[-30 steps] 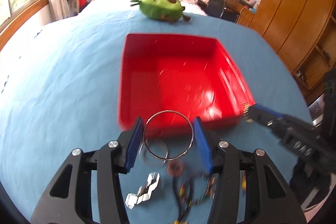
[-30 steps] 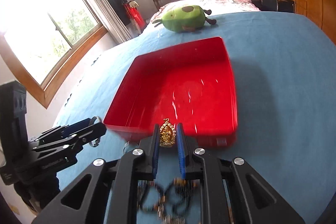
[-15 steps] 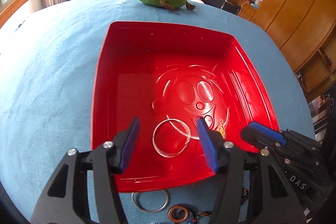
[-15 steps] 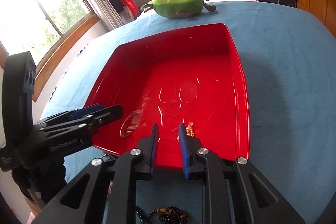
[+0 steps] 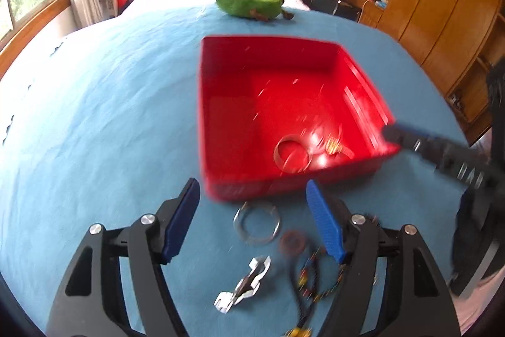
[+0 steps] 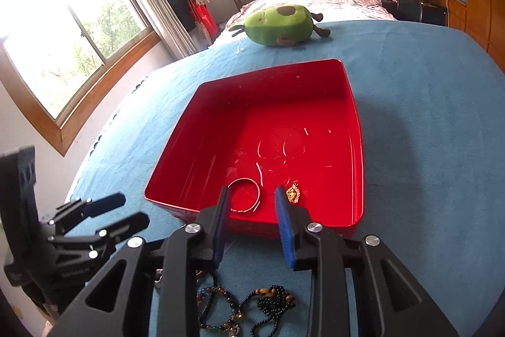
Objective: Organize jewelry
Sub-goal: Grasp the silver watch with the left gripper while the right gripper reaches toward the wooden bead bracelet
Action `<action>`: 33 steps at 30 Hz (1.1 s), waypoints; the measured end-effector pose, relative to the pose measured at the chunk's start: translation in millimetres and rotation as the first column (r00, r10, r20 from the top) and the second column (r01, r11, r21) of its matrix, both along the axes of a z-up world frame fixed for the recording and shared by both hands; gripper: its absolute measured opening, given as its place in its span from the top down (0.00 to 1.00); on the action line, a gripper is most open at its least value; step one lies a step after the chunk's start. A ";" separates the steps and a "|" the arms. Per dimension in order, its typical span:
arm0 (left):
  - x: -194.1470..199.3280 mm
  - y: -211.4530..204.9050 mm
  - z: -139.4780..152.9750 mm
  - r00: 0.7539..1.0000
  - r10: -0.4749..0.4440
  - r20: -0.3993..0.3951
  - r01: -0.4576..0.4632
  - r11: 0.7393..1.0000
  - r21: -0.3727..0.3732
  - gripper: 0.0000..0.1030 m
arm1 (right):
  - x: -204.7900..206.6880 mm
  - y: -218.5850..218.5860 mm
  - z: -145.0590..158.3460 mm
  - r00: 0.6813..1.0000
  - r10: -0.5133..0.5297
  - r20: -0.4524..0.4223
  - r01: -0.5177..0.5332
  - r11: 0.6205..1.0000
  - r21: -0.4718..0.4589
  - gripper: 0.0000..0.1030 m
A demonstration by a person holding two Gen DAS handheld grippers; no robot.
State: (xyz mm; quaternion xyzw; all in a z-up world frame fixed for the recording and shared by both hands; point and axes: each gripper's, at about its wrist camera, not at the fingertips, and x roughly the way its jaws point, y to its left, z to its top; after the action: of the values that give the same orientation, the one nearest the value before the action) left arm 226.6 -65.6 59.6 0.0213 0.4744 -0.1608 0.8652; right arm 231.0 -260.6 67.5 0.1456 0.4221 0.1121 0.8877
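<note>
- My left gripper (image 5: pixel 252 220) is opening, jaws wide apart and holding nothing, above a silver ring (image 5: pixel 257 222) on the blue cloth (image 5: pixel 110 116).
- My right gripper (image 6: pixel 251 221) is opening too, nothing between its jaws.
- Bangle (image 6: pixel 244 195) and gold pendant (image 6: pixel 293 192) lie inside the red tray (image 6: pixel 355 131), near its front wall.
</note>
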 end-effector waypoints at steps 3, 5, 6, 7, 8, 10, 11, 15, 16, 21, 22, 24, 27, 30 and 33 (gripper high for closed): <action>-16.2 16.3 -10.1 1.000 0.009 -0.019 -0.008 1.000 0.015 0.28 | -7.9 3.4 -0.2 1.000 0.009 -0.014 -0.009 1.000 -0.001 0.69; -26.8 22.6 -17.3 1.000 -0.005 -0.023 0.006 1.000 0.031 0.26 | -17.4 4.4 -5.0 0.999 0.021 -0.040 -0.020 1.000 0.007 0.68; -31.6 25.2 -21.8 0.999 -0.018 -0.031 0.019 0.999 0.032 0.25 | -20.6 4.3 -6.8 0.998 0.028 -0.047 -0.028 1.000 0.012 0.68; -35.1 27.4 -25.8 0.999 -0.028 -0.040 0.029 0.999 0.025 0.25 | -26.6 3.8 -10.2 0.998 0.037 -0.058 -0.036 0.999 0.016 0.68; -37.7 29.2 -29.4 0.998 -0.036 -0.048 0.036 0.999 0.015 0.25 | -32.2 2.3 -13.5 0.997 0.040 -0.067 -0.039 0.999 0.017 0.68; -43.3 31.1 -39.4 0.997 -0.052 -0.065 0.052 0.999 -0.004 0.24 | -44.9 -1.4 -20.1 0.996 0.036 -0.083 -0.034 0.999 0.015 0.67; -44.6 30.7 -43.2 0.996 -0.058 -0.069 0.057 0.998 -0.007 0.24 | -51.4 -4.2 -23.9 0.996 0.028 -0.089 -0.027 1.000 0.015 0.67; -49.7 26.0 -60.1 0.991 -0.085 -0.101 0.087 0.996 0.013 0.24 | -69.3 -14.0 -37.1 0.995 0.012 -0.094 -0.008 0.999 0.039 0.63; -50.6 25.9 -62.6 0.990 -0.090 -0.105 0.092 0.996 0.014 0.24 | -72.6 -14.3 -39.3 0.995 0.012 -0.094 -0.008 0.999 0.038 0.63; -51.5 26.3 -68.3 0.993 -0.084 -0.085 0.089 0.995 0.053 0.24 | -82.8 -15.1 -47.8 0.995 0.023 -0.099 -0.018 0.999 0.050 0.62; -50.8 26.1 -69.3 0.993 -0.083 -0.088 0.088 0.995 0.054 0.24 | -84.6 -15.9 -49.8 0.995 0.026 -0.100 -0.020 0.998 0.056 0.61; -49.7 25.3 -74.1 0.992 -0.086 -0.093 0.091 0.994 0.059 0.24 | -88.0 -17.8 -53.9 0.994 0.014 -0.106 -0.009 0.999 0.052 0.61; -49.6 24.7 -77.9 0.992 -0.086 -0.096 0.092 0.993 0.067 0.24 | -93.1 -17.4 -58.4 0.994 0.006 -0.111 -0.003 1.000 0.026 0.58; -45.2 23.1 -81.3 0.992 -0.078 -0.100 0.084 0.994 0.066 0.25 | -97.4 -15.0 -61.4 0.994 0.004 -0.111 -0.005 1.000 -0.009 0.54; -44.5 24.4 -85.5 0.994 -0.063 -0.094 0.069 0.995 0.069 0.28 | -102.0 -13.4 -65.5 0.994 -0.008 -0.113 0.003 0.999 -0.044 0.54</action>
State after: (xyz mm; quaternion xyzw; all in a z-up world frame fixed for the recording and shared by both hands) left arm 182.1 -41.2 -25.9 0.0610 0.5180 -0.1728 0.8355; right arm 128.9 -274.0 2.0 0.1332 0.4736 0.0921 0.8657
